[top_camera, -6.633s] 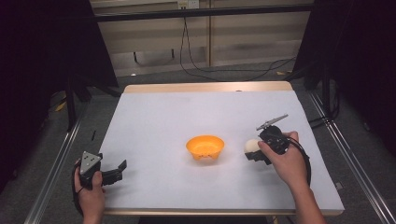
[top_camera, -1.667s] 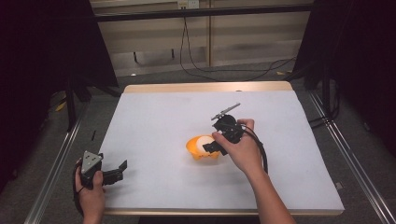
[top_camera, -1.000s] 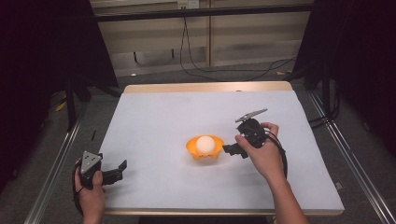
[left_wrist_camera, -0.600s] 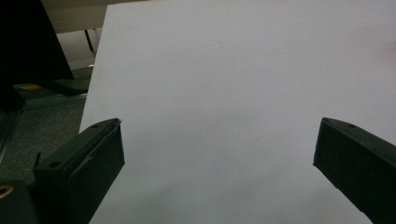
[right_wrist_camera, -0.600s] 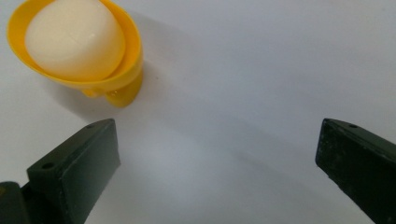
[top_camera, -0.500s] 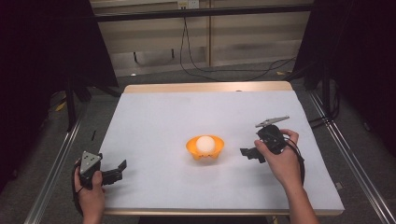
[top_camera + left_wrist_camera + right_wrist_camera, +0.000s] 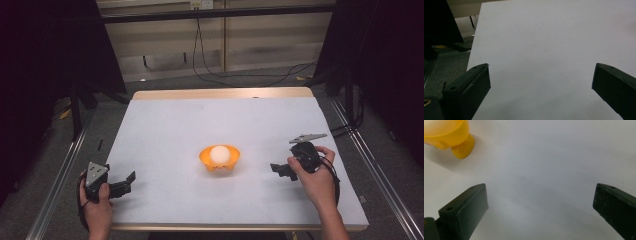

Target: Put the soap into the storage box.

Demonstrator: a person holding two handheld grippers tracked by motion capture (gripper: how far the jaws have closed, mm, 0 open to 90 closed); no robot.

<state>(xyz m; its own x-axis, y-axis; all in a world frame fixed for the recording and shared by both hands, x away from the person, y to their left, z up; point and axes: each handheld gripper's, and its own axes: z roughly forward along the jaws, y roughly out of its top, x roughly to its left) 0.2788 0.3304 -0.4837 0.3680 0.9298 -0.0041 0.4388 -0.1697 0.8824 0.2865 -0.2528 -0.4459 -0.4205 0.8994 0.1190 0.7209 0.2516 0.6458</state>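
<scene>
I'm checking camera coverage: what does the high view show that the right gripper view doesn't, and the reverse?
High view alone: the white ball lying in the orange bowl, the left gripper, and both hands. Right gripper view alone: a close look at the bowl's foot and the right gripper with its jaws wide open. Both share the bowl and the white table.

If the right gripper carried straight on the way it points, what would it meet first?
Probably the orange bowl holding the white ball. The right gripper, jaws open, points left toward it, though the bowl sits off-centre in the right gripper view, so it might pass beside it.
</scene>
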